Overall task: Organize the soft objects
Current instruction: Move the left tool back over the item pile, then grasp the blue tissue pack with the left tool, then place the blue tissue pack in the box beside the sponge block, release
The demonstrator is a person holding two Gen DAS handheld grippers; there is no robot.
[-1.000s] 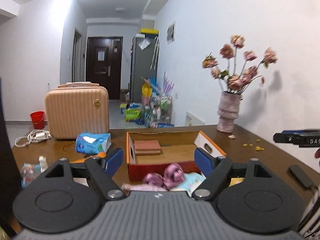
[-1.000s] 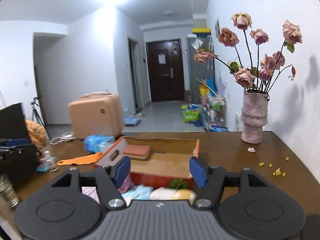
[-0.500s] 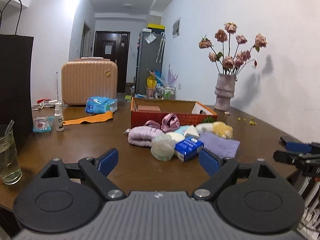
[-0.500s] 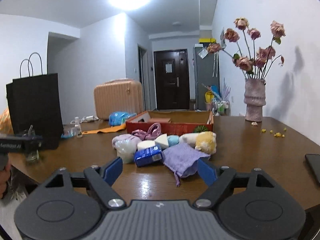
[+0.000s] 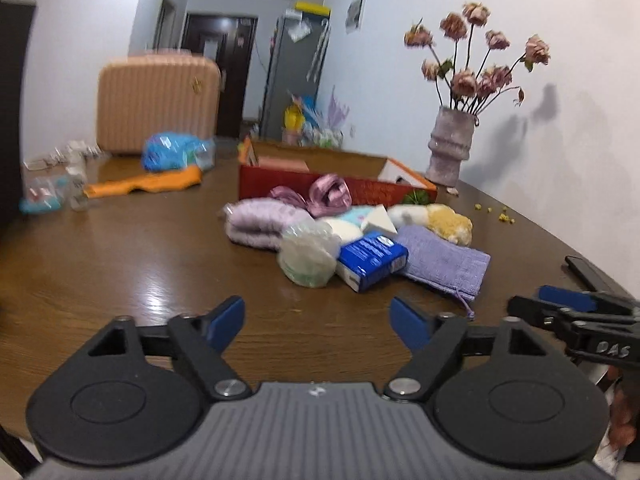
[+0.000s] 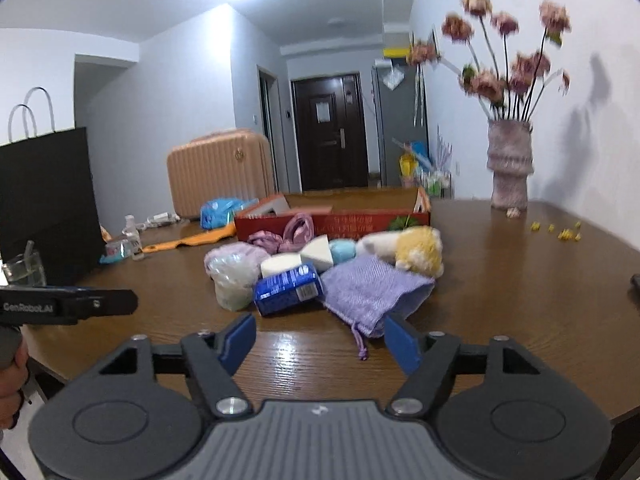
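lavender drawstring pouch: soft, light, limp; pinch near edge | left gripper, right gripper: jaws just narrowed, still apart, nothing between | red box behind pile

A glossy wood-grain table bears a knitted lilac cloth pouch and a fluffy plush toy.
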